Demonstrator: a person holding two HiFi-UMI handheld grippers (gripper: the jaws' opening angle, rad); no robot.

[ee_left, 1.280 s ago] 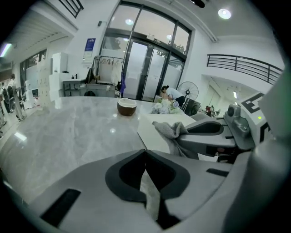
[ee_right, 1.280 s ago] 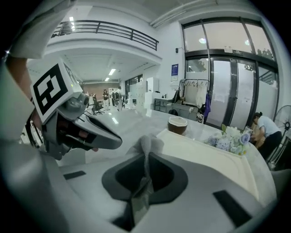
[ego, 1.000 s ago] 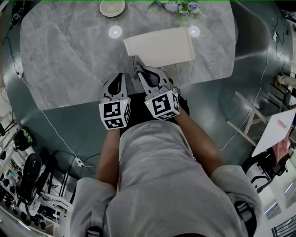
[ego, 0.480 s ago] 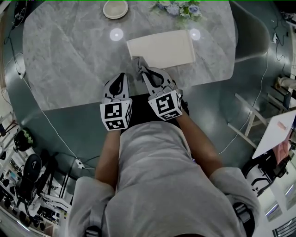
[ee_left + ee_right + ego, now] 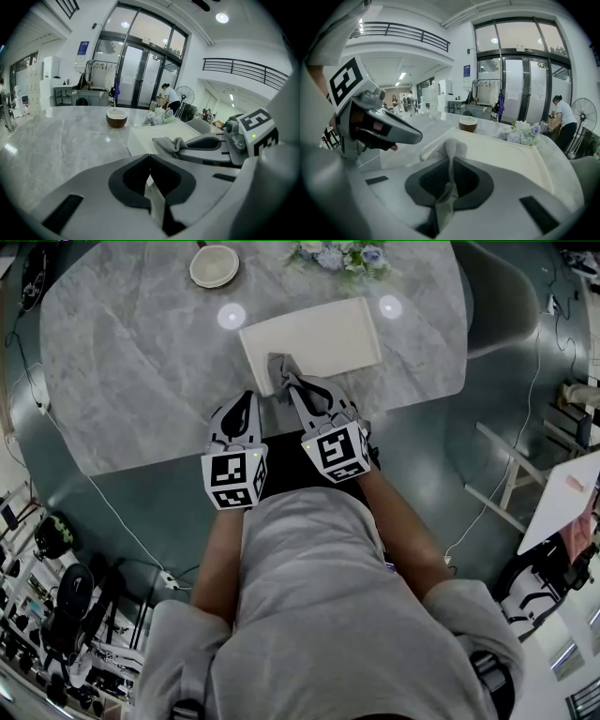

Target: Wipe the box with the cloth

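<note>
A flat white box lies on the grey marble table; it also shows in the left gripper view and the right gripper view. My right gripper is shut on a grey cloth whose bunched end rests on the box's near left corner. My left gripper is shut with nothing in it, just left of the box's near edge, beside the right one.
A small bowl stands at the table's far side. A bunch of pale flowers lies behind the box. A chair stands at the right, cables run over the floor.
The right gripper has pushed the cloth forward from the table edge onto the box's near left corner. The left gripper stays beside it.
</note>
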